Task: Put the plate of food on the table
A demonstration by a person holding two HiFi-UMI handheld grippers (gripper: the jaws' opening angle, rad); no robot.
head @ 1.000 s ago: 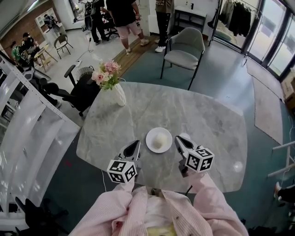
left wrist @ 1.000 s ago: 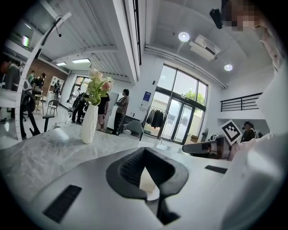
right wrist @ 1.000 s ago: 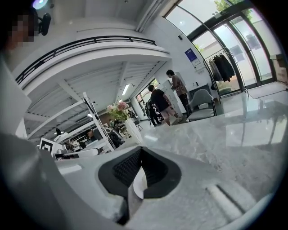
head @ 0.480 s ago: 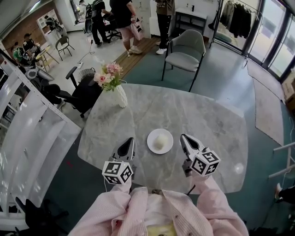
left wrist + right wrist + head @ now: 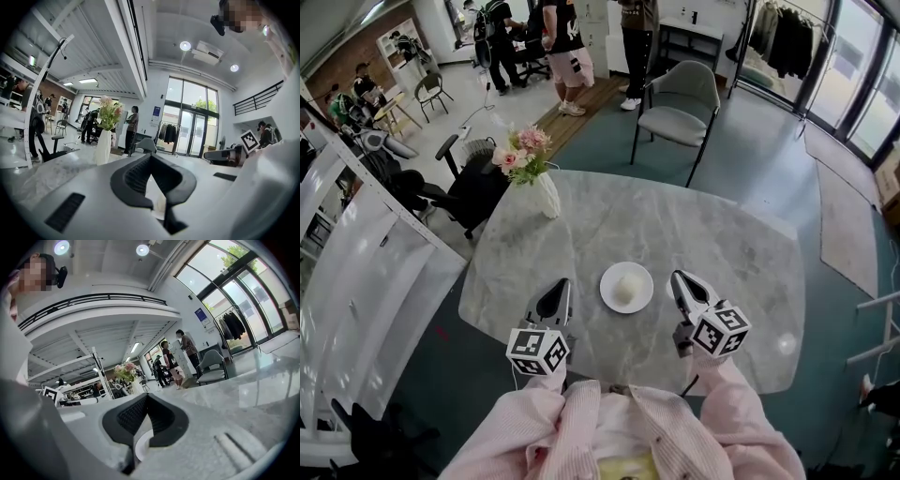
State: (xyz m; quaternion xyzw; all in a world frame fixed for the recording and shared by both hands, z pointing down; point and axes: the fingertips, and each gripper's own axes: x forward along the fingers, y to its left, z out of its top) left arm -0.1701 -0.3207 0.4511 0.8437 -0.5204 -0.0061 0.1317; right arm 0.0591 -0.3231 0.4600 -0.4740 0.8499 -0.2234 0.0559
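Plate [image 5: 643, 277] is seen flat on the marble table [image 5: 722, 244], with a pale round piece of food [image 5: 624, 289] in the middle of it. Placing is judged done.

Left gripper [image 5: 560, 286] is held just left of the plate, right gripper [image 5: 682, 279] just right of the plate. Both are apart from its rim, and neither is touching it. Both are clenched with nothing gripped: in the left gripper view the tips [image 5: 149, 156] are seen meeting on air, and the same is seen in the right gripper view [image 5: 146, 395]. A vase [image 5: 546, 195] of flowers is set beyond the plate, to its left, well apart.

The step in hand is judged to be clearing away from the plate. To be done well:
- Grippers should be drawn back from the plate on their own sides and kept off the rim.
- Jaws are best left closed so nothing is snagged.
- Sleeves should be kept from sweeping over the plate.
- The plate should not be nudged toward the near edge; no re-grip is judged needed.
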